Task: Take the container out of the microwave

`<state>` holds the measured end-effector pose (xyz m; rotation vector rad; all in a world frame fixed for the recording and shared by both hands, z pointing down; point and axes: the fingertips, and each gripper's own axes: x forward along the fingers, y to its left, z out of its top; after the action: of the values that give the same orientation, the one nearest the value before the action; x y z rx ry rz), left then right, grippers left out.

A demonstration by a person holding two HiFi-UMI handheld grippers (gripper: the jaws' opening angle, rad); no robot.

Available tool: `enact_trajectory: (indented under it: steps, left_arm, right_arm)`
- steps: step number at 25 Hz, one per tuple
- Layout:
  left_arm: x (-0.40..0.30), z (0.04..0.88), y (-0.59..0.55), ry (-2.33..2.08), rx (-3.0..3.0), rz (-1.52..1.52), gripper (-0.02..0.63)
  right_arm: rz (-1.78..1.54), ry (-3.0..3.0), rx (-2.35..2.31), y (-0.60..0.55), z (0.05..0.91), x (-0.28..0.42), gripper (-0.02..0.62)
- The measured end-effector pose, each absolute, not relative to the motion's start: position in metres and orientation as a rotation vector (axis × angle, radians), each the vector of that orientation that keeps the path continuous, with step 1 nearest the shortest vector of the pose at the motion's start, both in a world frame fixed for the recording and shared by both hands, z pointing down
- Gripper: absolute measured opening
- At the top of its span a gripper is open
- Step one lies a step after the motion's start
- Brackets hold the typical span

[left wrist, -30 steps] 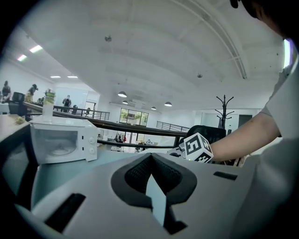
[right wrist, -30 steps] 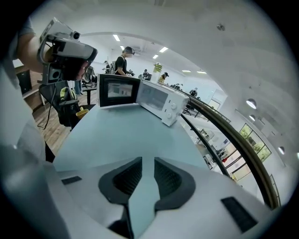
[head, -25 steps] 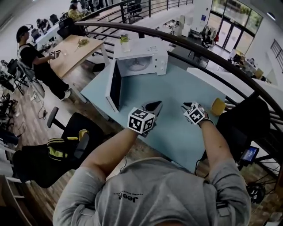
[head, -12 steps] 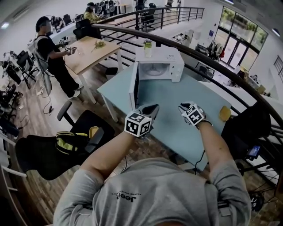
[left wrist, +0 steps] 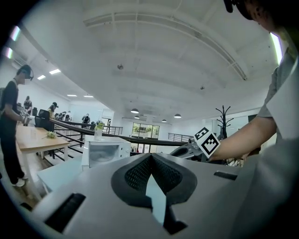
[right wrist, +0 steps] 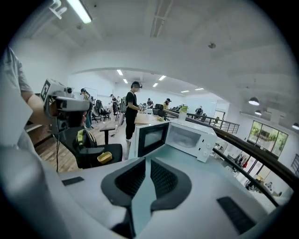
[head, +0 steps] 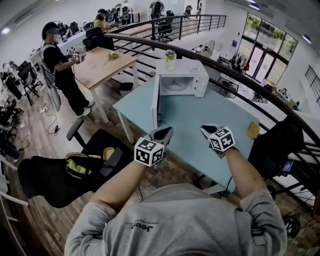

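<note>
Open tabletop [head: 200, 117] runs from its near edge to the open white microwave [head: 182, 80].
Left gripper [head: 164, 132] jaws together; right gripper [head: 206, 130] jaws just closing, narrowly apart, empty.

Bright, even indoor light comes from ceiling strip lights [right wrist: 77, 10] and tall windows [head: 262, 30]. Shadows are faint. Every view bows strongly towards dark, vignetted corners, and distant detail is soft.
</note>
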<state>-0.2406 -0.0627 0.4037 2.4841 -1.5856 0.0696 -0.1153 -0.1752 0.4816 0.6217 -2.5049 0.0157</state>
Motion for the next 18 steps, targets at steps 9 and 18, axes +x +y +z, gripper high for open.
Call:
enact_trajectory:
  steps: [9, 18]
  left_arm:
    - [-0.249, 0.397, -0.038, -1.662, 2.423, 0.027, 0.006]
    - [-0.202, 0.418, -0.026, -1.801, 2.293, -0.015, 0.006]
  right_arm:
    - [0.286, -2.688, 0.688, -0.157, 0.455, -0.068, 0.037]
    - [0.388, -2.739, 0.573, -0.146, 0.462, 0.022, 0.02]
